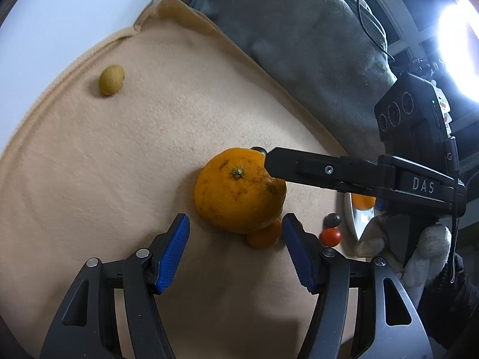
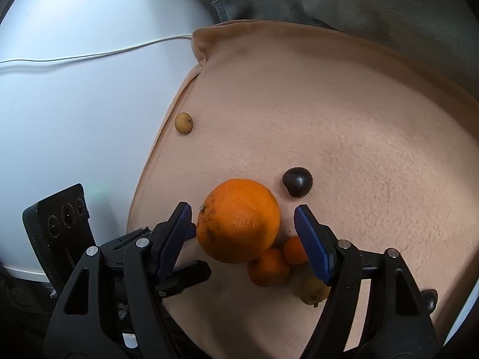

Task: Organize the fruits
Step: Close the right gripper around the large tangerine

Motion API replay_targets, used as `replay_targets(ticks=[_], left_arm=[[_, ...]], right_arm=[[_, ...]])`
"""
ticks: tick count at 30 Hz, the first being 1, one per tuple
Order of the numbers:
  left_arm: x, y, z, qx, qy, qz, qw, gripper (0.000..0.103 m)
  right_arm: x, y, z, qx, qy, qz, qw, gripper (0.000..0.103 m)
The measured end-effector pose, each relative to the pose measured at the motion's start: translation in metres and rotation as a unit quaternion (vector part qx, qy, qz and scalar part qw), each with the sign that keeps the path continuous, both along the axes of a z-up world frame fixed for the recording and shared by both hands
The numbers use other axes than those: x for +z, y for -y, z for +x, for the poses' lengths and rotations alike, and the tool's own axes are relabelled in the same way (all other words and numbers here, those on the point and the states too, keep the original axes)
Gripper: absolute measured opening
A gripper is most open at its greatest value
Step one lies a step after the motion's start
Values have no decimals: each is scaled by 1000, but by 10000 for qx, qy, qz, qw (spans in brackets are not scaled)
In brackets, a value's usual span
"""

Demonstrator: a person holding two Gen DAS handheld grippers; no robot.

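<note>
left gripper [image 1: 236, 249]: jaws spread, empty | right gripper [image 2: 242, 239]: jaws spread around large orange [image 2: 238, 220] | yellow fruit [image 2: 183, 123] at 11 o'clock

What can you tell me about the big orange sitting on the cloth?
The big orange is round, with bright pitted peel, brown scuffs and a small green-brown stem stub. It rests on the beige cloth, against a smaller orange fruit. It sits between the right gripper and its open blue fingers.
</note>
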State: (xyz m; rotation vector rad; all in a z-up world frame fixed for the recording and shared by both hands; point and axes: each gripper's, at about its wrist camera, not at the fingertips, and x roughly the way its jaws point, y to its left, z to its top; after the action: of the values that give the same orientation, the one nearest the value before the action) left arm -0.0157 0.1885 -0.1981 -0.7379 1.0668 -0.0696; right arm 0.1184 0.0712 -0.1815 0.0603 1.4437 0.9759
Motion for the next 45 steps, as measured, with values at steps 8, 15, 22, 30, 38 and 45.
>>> replay_targets(ticks=[8, 15, 22, 30, 38, 45], left_arm=[[-18, 2, 11, -47, -117, -218, 9997, 64], [-23, 2, 23, -195, -104, -371, 9991, 64], [-25, 0, 25, -185, -39, -439, 9989, 64], [-28, 5, 24, -211, 25, -401, 9990, 64], [-21, 10, 24, -200, 63, -254, 9995, 64], [-5, 18, 22, -217, 135, -69, 9997, 64]], right_arm=[[-7, -7, 4, 150, -142, -75, 9998, 70], [-15, -11, 5, 221, -201, -143, 9995, 66], [-18, -10, 9, 181, -282, -96, 9994, 65], [-15, -11, 7, 267, -205, -97, 9994, 64], [-10, -9, 5, 357, -228, -19, 9991, 63], [6, -1, 3, 331, -100, 128, 9993, 63]])
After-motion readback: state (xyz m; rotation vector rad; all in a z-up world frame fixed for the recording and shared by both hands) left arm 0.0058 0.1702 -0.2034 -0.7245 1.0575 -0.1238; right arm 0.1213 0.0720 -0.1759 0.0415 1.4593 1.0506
